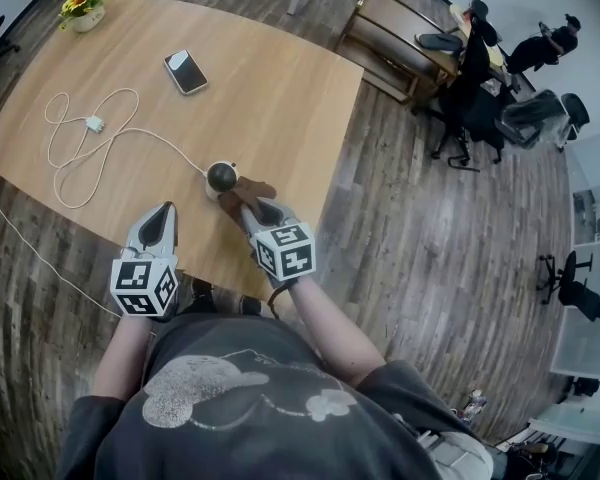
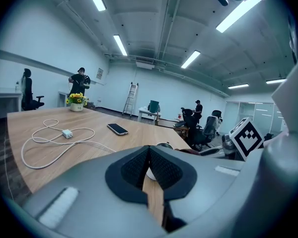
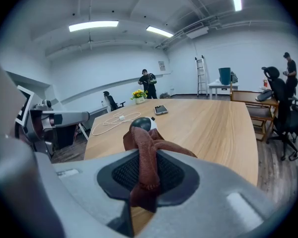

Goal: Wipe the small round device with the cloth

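The small round device (image 1: 220, 177) is a dark ball on a white base, standing near the table's front edge with a white cable leading to it. My right gripper (image 1: 248, 205) is shut on a brown cloth (image 1: 246, 192), whose free end lies against the device's right side. In the right gripper view the cloth (image 3: 146, 152) hangs pinched between the pads, with the device (image 3: 140, 125) just beyond. My left gripper (image 1: 160, 215) hovers to the left of the device, shut and empty; in its own view the device (image 2: 163, 146) peeks over the closed jaws.
The wooden table (image 1: 280, 88) carries a phone (image 1: 186, 71), a looped white cable with a charger (image 1: 94, 124) and a flower pot (image 1: 85, 8) at the far left corner. Beyond the table's right edge are desks, office chairs (image 1: 525, 118) and people.
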Demonstrator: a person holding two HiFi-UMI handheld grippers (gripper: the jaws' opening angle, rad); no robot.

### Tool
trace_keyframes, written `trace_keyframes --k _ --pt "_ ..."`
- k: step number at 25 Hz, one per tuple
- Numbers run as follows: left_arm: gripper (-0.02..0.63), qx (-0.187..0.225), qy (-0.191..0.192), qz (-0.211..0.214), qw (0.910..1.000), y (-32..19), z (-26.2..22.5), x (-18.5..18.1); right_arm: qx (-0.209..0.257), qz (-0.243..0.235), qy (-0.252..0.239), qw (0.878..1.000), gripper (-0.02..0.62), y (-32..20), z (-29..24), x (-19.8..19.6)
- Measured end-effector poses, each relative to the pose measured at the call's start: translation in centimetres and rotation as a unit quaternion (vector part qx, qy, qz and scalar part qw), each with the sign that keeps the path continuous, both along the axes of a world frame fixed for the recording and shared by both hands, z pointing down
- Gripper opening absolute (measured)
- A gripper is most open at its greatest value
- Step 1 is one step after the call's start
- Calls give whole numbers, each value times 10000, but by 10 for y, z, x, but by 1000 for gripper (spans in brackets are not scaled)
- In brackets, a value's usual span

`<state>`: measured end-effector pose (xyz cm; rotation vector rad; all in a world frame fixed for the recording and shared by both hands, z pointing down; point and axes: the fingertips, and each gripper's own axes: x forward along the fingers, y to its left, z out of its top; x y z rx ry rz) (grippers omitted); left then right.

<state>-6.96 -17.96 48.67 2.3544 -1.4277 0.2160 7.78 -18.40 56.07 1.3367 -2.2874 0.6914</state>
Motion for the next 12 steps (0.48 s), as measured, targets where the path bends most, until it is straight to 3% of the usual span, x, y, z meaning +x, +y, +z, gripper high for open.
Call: trace_keyframes --k 7,12 --pt "18 -81 84 -38 9999 -6 5 -2 -316 -99 238 9992 63 5 27 -2" --pt "19 -57 104 60 9999 -14 5 0 -154 82 172 9997 64 5 17 4"
